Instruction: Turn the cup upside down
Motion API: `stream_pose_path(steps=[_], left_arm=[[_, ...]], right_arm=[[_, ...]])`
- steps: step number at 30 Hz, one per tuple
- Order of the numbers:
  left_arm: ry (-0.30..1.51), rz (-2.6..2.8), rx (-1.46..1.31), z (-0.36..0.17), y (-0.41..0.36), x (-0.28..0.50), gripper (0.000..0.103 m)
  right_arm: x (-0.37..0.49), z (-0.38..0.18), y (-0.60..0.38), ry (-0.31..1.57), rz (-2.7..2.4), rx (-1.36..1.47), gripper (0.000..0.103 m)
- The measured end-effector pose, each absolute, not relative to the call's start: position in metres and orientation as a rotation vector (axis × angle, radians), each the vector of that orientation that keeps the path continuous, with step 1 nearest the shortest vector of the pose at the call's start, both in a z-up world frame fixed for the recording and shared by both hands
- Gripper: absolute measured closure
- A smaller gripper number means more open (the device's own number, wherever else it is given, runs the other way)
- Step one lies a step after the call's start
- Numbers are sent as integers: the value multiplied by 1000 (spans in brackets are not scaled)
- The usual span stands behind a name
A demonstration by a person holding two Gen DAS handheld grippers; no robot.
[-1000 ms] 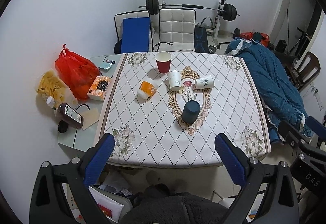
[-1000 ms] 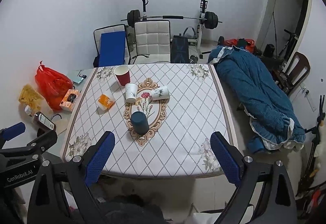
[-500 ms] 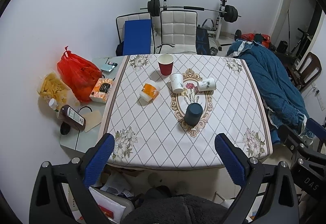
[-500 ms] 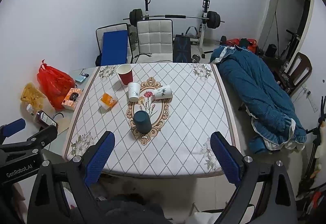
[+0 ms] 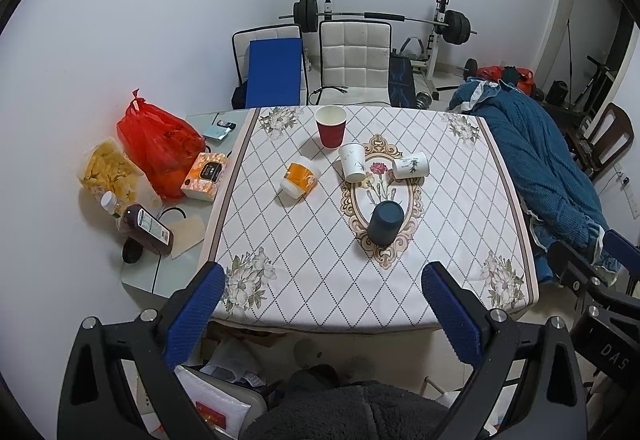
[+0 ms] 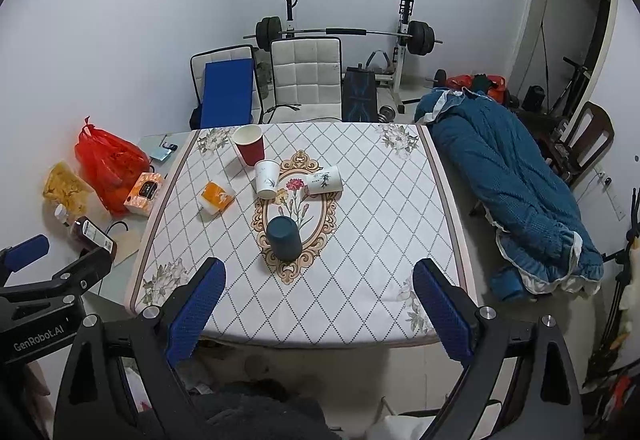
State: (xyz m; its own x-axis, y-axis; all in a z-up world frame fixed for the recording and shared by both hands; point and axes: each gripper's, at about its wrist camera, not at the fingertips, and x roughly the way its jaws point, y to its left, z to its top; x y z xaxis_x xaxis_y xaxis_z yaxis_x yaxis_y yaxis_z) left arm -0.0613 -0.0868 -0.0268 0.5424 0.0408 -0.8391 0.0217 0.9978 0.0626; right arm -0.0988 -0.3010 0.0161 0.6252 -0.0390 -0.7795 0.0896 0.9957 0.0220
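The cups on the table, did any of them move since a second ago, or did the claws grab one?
No cup moved and nothing was grabbed. Only the view changed: both cameras drew back slightly, so the table sits a little lower in the picture. The left claw and right claw stayed open and empty. The dark blue cup stayed upside down, the red cup upright.

Both claws [image 5: 324,310] [image 6: 318,306] agape, empty.

Dark blue cup [image 5: 385,222] [image 6: 284,238] upside down, mouth on the tablecloth's floral medallion, near table centre
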Motion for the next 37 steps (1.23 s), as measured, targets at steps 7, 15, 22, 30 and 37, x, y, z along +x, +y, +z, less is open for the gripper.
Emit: stream_pose_path(steps=[7, 15, 22, 30, 37], left_arm=[[999, 16, 64, -27, -81, -62, 2], [997, 16, 66, -28, -79, -62, 2], [995, 21, 66, -29, -76, -61, 2], [996, 21, 67, -29, -76, -61, 2], [994, 22, 67, -28, -77, -60, 2]], right_arm=[[-96, 15, -293, 902, -66, 51, 6], [-93, 14, -288, 897, -68, 46, 6], [-92, 14, -287, 895, -67, 50, 6], [-90, 14, -284, 895, -61, 55, 6], [-83, 17, -282, 895, -48, 53, 6]])
